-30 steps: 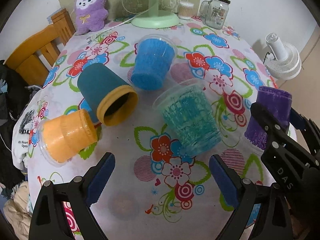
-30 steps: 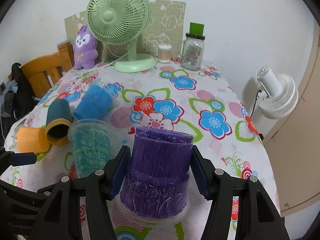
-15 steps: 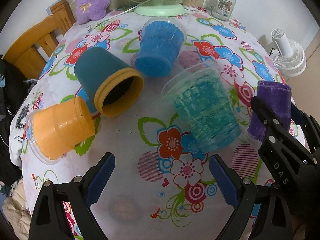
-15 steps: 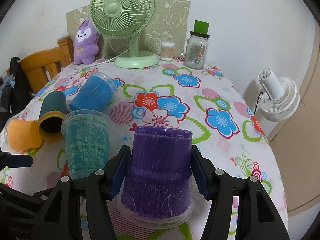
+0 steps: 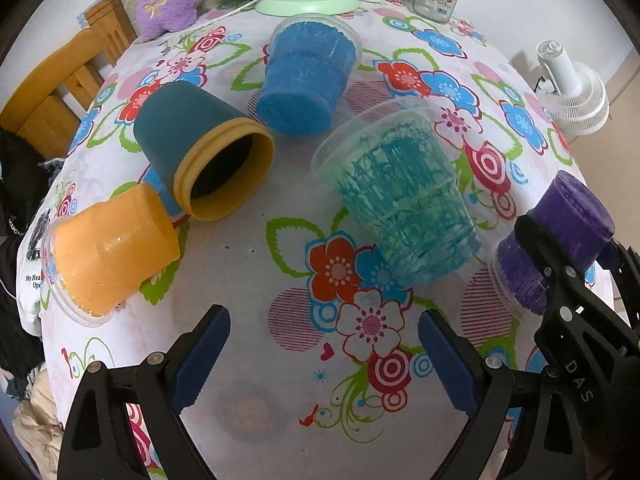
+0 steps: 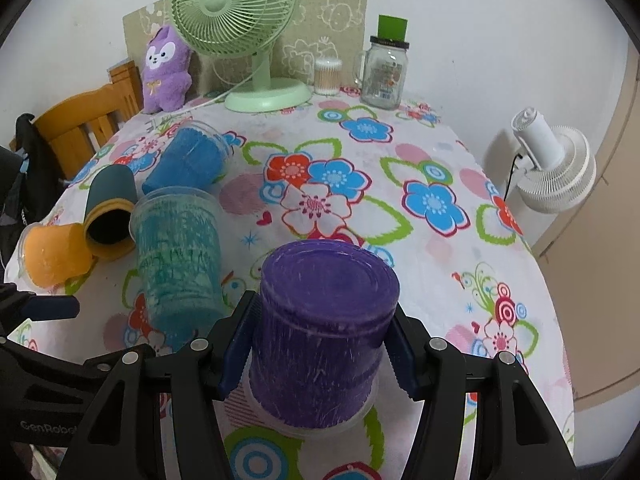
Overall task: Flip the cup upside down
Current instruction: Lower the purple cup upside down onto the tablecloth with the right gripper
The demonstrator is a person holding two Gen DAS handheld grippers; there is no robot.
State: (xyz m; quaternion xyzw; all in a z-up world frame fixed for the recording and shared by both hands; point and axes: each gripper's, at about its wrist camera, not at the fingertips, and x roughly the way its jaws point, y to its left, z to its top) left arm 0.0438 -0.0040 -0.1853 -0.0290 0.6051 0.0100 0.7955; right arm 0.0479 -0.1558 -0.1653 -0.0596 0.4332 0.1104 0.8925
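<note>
My right gripper (image 6: pixel 320 348) was clamped on the purple cup (image 6: pixel 326 320), which stood between its jaws, rim down on the table (image 6: pixel 440 264). My left gripper (image 5: pixel 324 356) hung with jaws apart; teal cup (image 5: pixel 400 200) lay ahead of them.

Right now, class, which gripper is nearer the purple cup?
Right. The right gripper brackets the purple cup on both sides; the left gripper hangs open over bare tablecloth, well to its left.
</note>
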